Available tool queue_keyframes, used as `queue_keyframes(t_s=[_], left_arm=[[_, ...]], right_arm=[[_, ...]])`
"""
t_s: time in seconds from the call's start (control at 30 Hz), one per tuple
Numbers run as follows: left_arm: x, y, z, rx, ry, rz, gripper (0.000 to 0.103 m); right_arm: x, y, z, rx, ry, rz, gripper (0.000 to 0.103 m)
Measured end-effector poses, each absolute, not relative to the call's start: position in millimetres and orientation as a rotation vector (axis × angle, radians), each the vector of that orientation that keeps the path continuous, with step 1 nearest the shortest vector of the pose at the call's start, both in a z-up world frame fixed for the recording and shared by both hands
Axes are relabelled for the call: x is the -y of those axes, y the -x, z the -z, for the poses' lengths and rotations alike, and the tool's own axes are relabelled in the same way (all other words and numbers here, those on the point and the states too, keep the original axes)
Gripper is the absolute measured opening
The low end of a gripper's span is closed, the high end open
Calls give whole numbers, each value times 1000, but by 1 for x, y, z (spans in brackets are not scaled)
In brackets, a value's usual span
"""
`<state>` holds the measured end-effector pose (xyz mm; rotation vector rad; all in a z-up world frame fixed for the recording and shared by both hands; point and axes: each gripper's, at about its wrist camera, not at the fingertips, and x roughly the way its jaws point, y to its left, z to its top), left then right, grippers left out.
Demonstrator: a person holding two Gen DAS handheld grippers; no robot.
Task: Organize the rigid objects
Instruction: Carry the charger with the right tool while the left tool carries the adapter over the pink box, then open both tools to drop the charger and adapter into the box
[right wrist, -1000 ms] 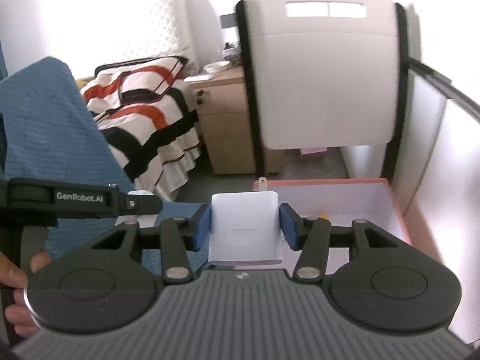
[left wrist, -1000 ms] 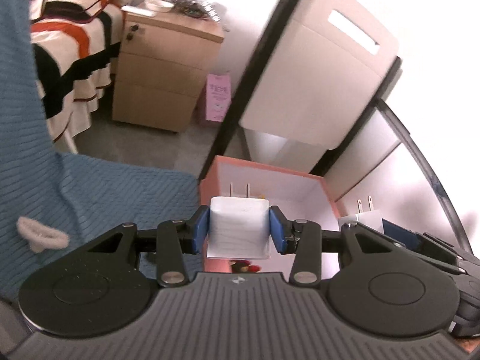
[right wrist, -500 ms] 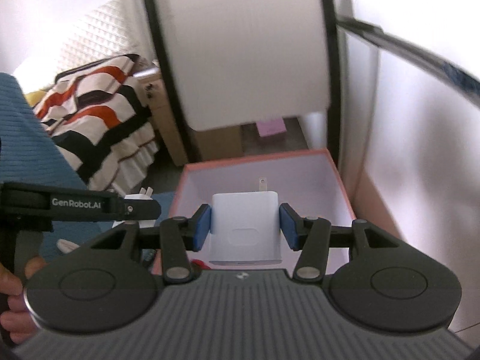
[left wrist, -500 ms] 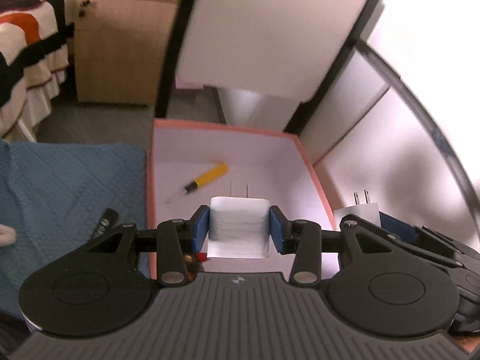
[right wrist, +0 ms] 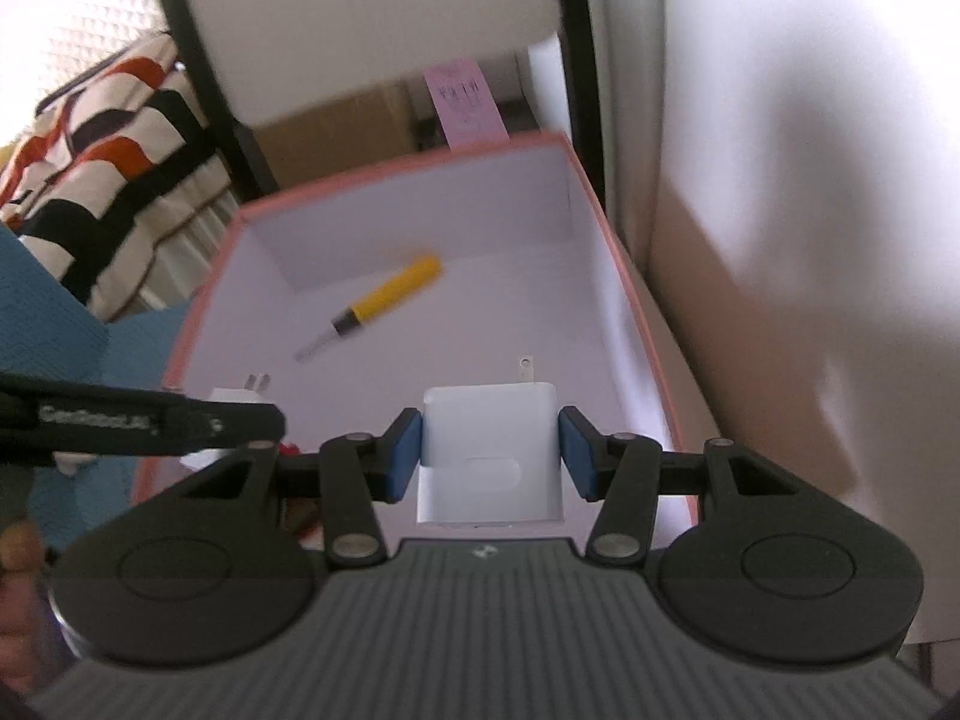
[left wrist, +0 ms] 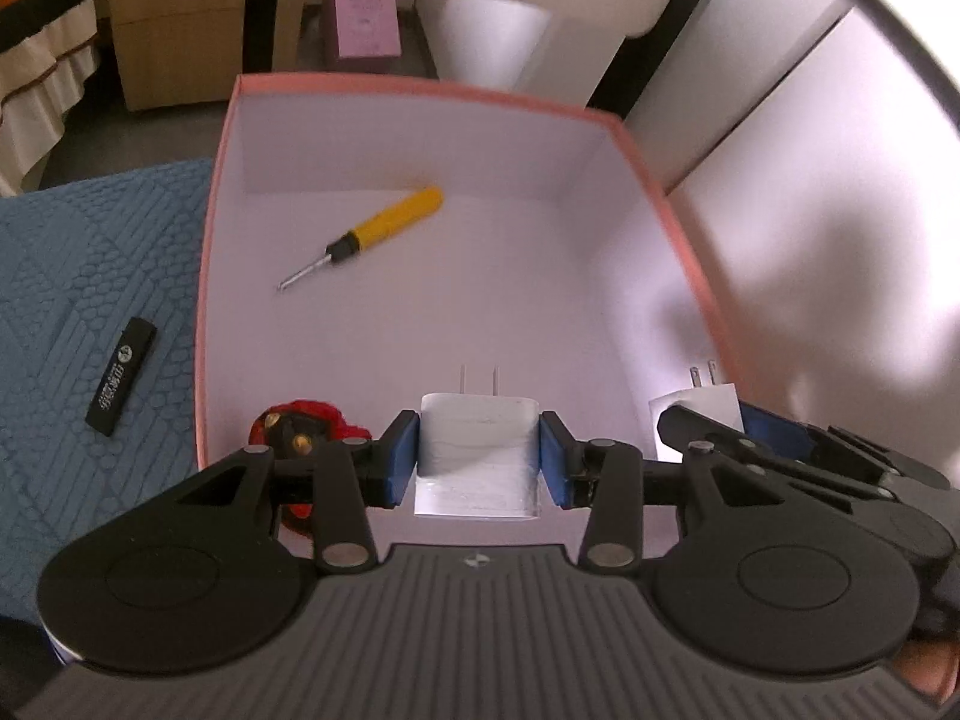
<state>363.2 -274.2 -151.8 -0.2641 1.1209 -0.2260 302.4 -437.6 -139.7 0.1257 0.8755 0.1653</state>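
This is a bedroom in a home. A bed (right wrist: 102, 138) with a quilt striped in cream, orange and black stands at the far left, a padded white headboard (right wrist: 96, 6) behind it. Beside the bed is a light wooden bedside cabinet (left wrist: 180, 24) on a grey carpeted floor (left wrist: 120, 132). Nearer lies a blue quilted cover (left wrist: 78, 276), with a pink-rimmed storage box (left wrist: 228, 180) next to it.

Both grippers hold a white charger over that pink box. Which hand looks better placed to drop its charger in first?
Probably the left. Its gripper holds a white plug-in charger well over the pink-rimmed cardboard box, while the right gripper carries its white charger nearer the box's right wall. It is close.
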Motion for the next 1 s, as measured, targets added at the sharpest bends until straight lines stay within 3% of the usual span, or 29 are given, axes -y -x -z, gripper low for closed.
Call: queue_keyframes(t_s=[0.23, 0.6, 1.0], left_arm=[[275, -377, 172, -1153, 258, 220, 49], [278, -384, 188, -1179, 242, 229, 53], [262, -370, 146, -1078, 258, 223, 54]], right_arm=[[451, -322, 172, -958, -140, -142, 53], [450, -330, 176, -956, -126, -162, 53], [450, -325, 151, -905, -146, -142, 51]])
